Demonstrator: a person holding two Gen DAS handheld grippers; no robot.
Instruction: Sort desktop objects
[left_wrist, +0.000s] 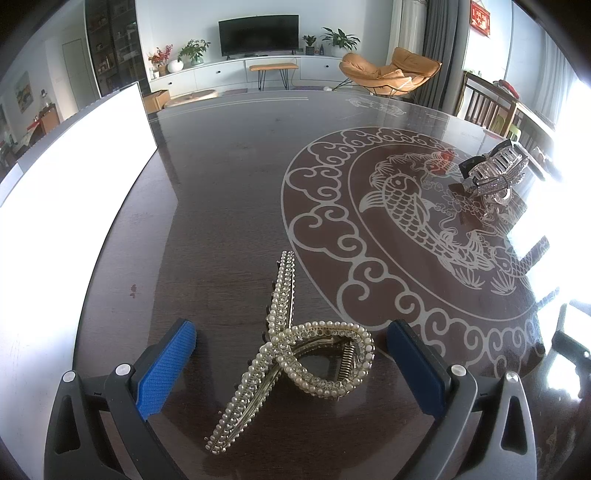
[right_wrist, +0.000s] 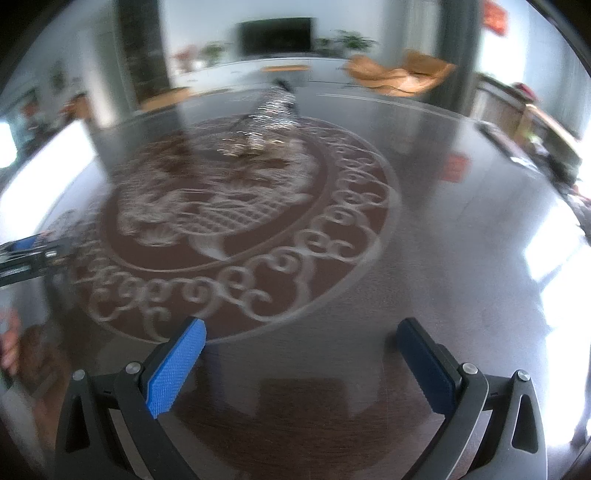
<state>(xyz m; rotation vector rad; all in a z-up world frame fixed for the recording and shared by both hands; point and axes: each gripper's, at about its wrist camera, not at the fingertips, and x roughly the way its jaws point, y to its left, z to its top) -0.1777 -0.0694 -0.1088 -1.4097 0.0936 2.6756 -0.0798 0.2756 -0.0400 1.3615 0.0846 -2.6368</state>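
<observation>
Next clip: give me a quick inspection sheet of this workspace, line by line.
Surface: dark glossy table with a pale fish-and-cloud inlay.
Job's things: pearl hair clip lying between the left tool's pads; clear hair claw farther right on the inlay.
Clutter: white board at the table's left edge.
Grippers: left tool open around the pearl clip, not touching; right tool open, empty, view blurred.
Cables: nothing seen.
Surroundings: living room, television, orange chair.

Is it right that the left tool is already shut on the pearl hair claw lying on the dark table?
Not quite. In the left wrist view the left tool is open: its blue pads stand apart on either side of the pearl hair claw and do not touch it. The claw does lie on the dark table.
</observation>
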